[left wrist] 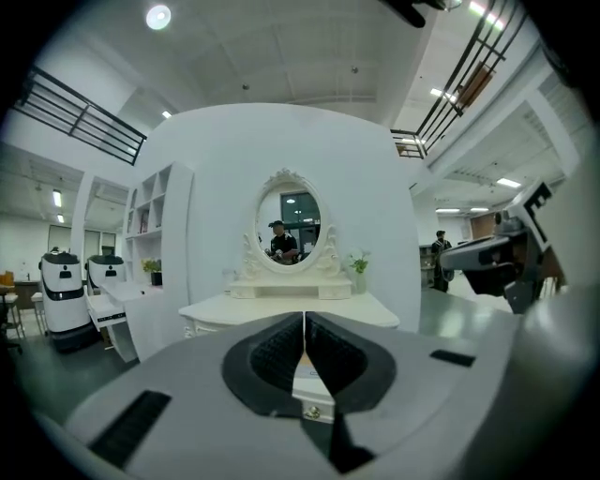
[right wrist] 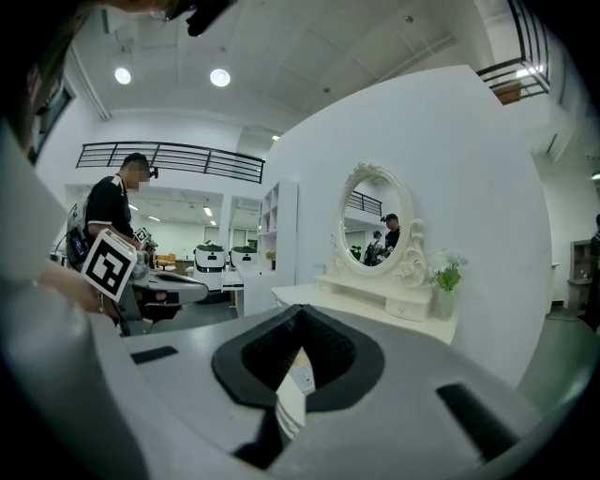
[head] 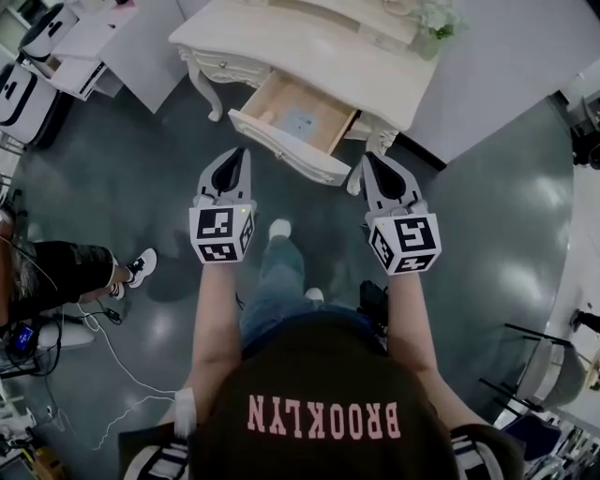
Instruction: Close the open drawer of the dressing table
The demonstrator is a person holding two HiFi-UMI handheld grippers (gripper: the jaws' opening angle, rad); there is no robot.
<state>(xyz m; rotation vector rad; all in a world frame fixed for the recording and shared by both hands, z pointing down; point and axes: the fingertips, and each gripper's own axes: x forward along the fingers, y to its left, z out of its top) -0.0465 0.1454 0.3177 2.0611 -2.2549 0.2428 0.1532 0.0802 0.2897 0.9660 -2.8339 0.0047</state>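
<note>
The cream dressing table (head: 319,52) stands ahead of me with its drawer (head: 281,145) pulled out toward me; a pale sheet lies inside. My left gripper (head: 238,153) is shut and empty, with its tips just short of the drawer front's left part. My right gripper (head: 371,159) is also shut and empty, beside the drawer's right corner. In the left gripper view the closed jaws (left wrist: 304,323) frame the drawer front and its knob (left wrist: 312,411). In the right gripper view the jaws (right wrist: 298,321) meet above the drawer's white edge (right wrist: 291,403).
An oval mirror (left wrist: 288,225) and a small plant (head: 436,23) sit on the table top. A person's legs (head: 75,267) and floor cables are at the left, near white robot units (head: 28,94). A dark chair (head: 544,366) stands at the right. The table leg (head: 380,141) is near my right gripper.
</note>
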